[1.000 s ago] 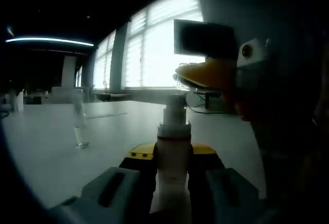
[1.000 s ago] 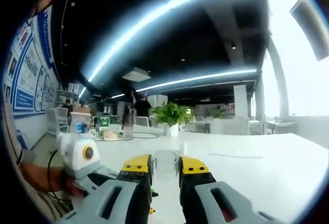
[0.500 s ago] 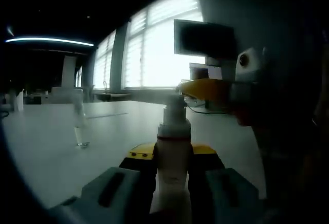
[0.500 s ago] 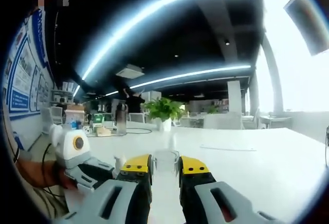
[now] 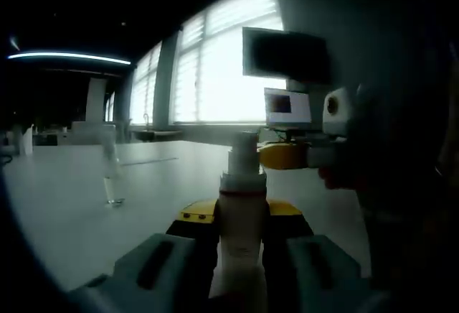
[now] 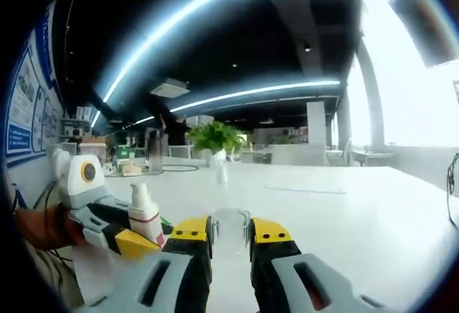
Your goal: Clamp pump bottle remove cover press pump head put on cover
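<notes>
While the left tool (image 5: 240,237) clamps the pump bottle (image 5: 242,212), the right tool (image 6: 229,245) grips the clear cover (image 6: 230,228).

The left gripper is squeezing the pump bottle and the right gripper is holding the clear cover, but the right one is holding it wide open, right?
Not quite: in the right gripper view, the right gripper is shut on the clear cover, not wide open. The left gripper does clamp the pump bottle.

I saw a white pump bottle (image 5: 242,216) with a red band, yellow tips on my grey left claw (image 5: 241,220), and a white counter (image 6: 344,205).
</notes>
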A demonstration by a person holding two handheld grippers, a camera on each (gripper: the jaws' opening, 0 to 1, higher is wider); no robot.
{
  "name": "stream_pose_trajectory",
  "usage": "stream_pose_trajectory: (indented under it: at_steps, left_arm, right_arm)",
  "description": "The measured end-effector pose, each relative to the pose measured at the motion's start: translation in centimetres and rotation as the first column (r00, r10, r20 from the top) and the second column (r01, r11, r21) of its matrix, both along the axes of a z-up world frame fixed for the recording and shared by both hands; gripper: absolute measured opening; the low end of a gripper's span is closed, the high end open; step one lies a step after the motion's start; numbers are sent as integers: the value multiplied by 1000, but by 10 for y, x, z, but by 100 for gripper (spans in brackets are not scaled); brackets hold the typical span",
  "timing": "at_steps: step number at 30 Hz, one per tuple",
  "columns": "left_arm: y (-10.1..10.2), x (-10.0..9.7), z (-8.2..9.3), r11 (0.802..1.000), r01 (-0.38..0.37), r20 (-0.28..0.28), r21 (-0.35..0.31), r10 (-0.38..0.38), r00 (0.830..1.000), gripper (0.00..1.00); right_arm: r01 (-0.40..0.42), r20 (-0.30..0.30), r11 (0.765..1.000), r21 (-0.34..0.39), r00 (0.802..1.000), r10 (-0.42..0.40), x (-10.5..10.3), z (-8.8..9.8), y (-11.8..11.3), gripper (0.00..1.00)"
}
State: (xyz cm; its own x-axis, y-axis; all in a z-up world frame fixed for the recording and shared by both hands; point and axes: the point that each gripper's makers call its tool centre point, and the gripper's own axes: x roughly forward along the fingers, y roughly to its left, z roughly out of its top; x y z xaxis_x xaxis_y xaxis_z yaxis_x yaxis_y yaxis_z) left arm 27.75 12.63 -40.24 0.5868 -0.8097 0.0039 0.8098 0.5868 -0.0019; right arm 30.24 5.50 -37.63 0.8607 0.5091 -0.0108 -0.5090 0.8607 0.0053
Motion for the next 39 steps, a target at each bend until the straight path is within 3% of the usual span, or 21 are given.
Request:
stream_pose_trajectory:
  at_steps: [14, 18, 24, 33, 39]
  left_arm:
    - [0, 0, 0, 1000, 1, 0, 0, -1, 1000, 14]
    - [0, 0, 0, 1000, 1, 0, 0, -1, 1000, 14]
    - [0, 0, 0, 1000, 1, 0, 0, -1, 1000, 14]
    - [-1, -1, 0, 1000, 3, 1, 0, -3, 1000, 14]
    - [-1, -1, 0, 1000, 3, 1, 0, -3, 1000, 14]
  right_arm:
    - [13, -65, 1000, -19, 998, -14, 12, -31, -3, 16]
    - [18, -70, 998, -66, 997, -23, 19, -38, -3, 16]
    - [19, -91, 997, -77, 995, -26, 20, -48, -2, 16]
    - [5, -111, 996, -85, 994, -14, 18, -52, 0, 16]
    - [14, -170, 994, -110, 985, -33, 23, -64, -4, 16]
